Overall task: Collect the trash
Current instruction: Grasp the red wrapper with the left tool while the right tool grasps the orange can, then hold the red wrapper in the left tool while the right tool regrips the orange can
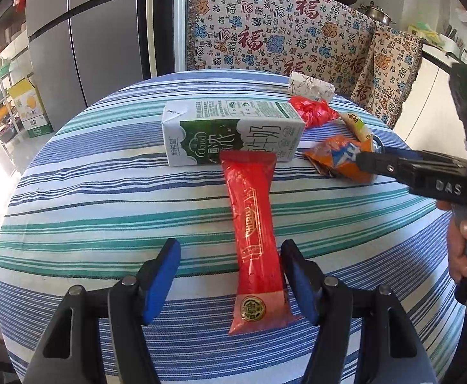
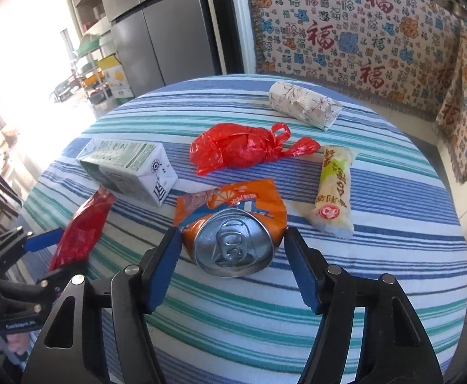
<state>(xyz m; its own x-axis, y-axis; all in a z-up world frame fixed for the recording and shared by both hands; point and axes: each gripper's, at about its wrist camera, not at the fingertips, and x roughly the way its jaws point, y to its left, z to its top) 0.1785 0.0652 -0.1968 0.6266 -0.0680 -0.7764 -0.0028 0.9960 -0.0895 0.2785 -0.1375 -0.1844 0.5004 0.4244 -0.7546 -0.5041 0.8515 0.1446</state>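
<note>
My left gripper [image 1: 230, 275] straddles the long red foil wrapper [image 1: 254, 240] lying near me on the blue-and-green striped tablecloth [image 1: 105, 224]; only the right pad touches its edge, so nothing is clamped. My right gripper [image 2: 233, 252] frames the crushed orange aluminium can [image 2: 233, 240], pads just beside its sides, not visibly pressing. The white-and-green milk carton [image 2: 127, 169] lies far left, the knotted red plastic bag [image 2: 239, 148] beyond the can, and the pale yellow snack packet [image 2: 334, 188] to its right.
</note>
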